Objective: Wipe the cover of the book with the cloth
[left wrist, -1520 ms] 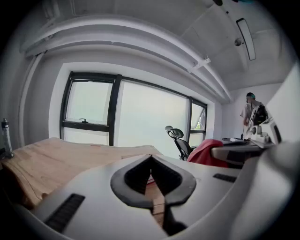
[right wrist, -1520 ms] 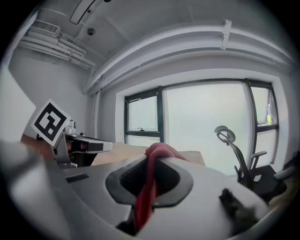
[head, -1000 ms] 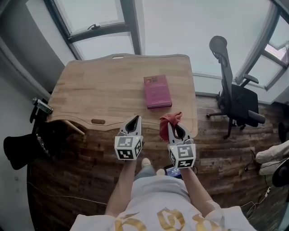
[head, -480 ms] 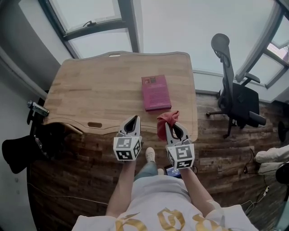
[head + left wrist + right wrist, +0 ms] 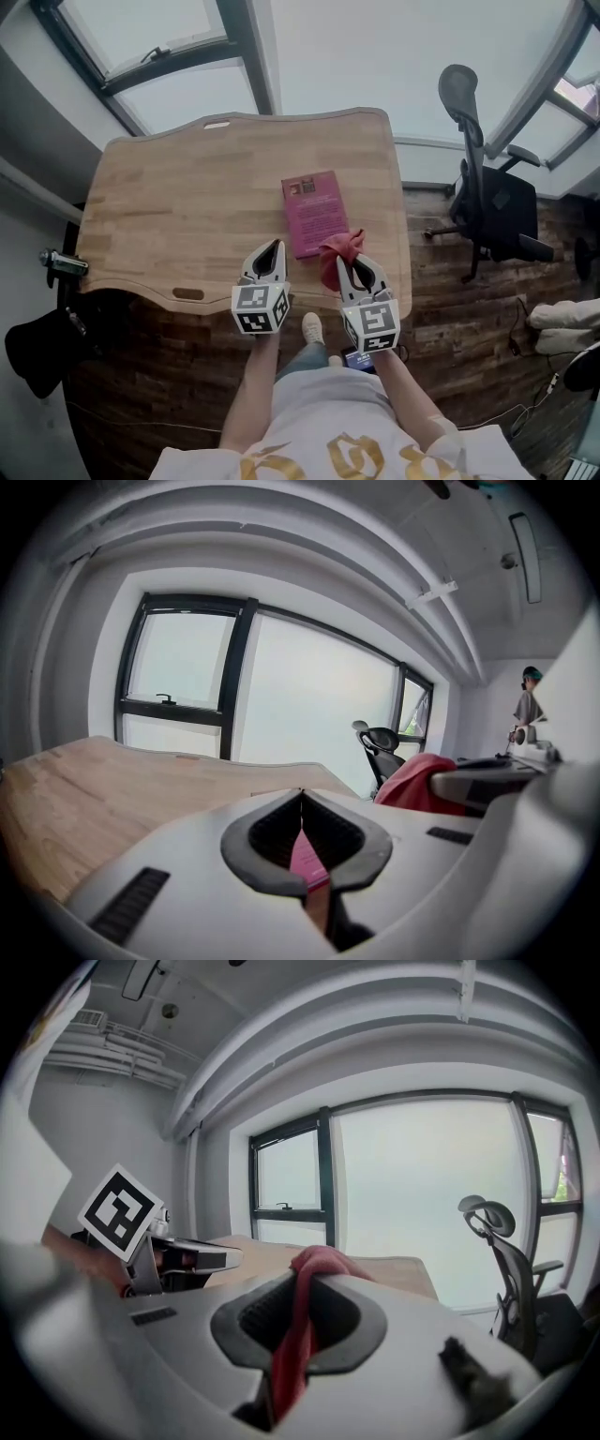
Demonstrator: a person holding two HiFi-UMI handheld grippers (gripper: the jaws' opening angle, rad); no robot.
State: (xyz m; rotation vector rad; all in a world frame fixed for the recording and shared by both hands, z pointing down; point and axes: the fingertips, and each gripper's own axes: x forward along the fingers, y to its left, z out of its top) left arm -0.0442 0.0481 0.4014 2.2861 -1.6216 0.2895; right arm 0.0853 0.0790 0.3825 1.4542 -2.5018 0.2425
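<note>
A magenta book [image 5: 313, 212] lies flat on the wooden desk [image 5: 178, 206], near its right front part. My right gripper [image 5: 354, 262] is shut on a red cloth [image 5: 336, 256] that hangs over the desk's front edge, just below the book's near end. In the right gripper view the red cloth [image 5: 298, 1330] runs between the closed jaws. My left gripper [image 5: 270, 248] is shut and holds nothing, left of the cloth at the desk's front edge. In the left gripper view the book [image 5: 307, 857] shows as a pink sliver past the jaws.
A black office chair [image 5: 487, 197] stands right of the desk on the wooden floor. Large windows run behind the desk. A black device [image 5: 56, 262] is clamped at the desk's left edge. The person's shoe [image 5: 312, 328] is below the desk front.
Both grippers have moved forward toward the desk, and the red cloth now reaches the book's near end. The view has shifted so the desk sits lower and closer.
</note>
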